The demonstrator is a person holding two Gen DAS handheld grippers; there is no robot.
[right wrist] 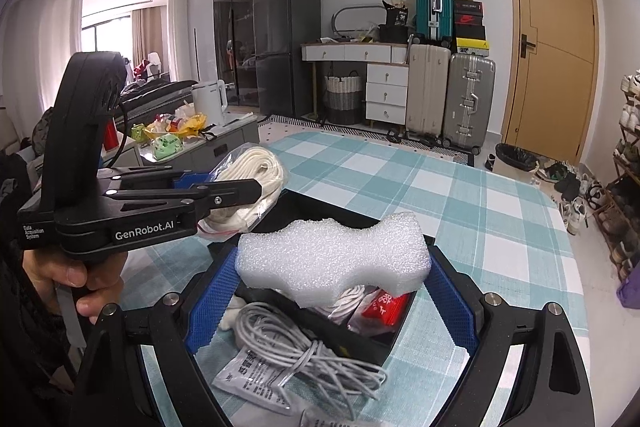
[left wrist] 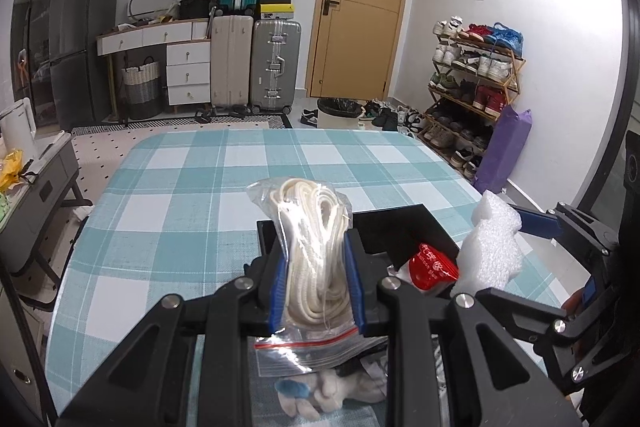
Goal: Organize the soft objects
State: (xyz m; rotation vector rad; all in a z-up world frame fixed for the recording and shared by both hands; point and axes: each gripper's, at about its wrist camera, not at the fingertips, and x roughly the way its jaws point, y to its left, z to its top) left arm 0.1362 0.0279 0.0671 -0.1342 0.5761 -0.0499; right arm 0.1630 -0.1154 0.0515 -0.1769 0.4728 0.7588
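My left gripper (left wrist: 316, 287) is shut on a clear zip bag of coiled white rope (left wrist: 316, 227), held upright above a black box (left wrist: 404, 227). The right wrist view shows that bag (right wrist: 260, 171) to the left of the box (right wrist: 384, 347). My right gripper (right wrist: 334, 291) is shut on a white foam block (right wrist: 332, 255), with both blue pads against its ends, just over the box. A red packet (right wrist: 386, 307) and some white cord lie in the box. A grey cable coil (right wrist: 304, 355) and white sachets (right wrist: 248, 383) lie on the cloth in front of it.
The table wears a teal and white checked cloth (left wrist: 240, 187). A low grey side table (right wrist: 224, 143) with a kettle and snacks stands to the left. Behind are suitcases (left wrist: 276, 67), a bin (left wrist: 340, 111), a shoe rack (left wrist: 472, 87) and a closed door.
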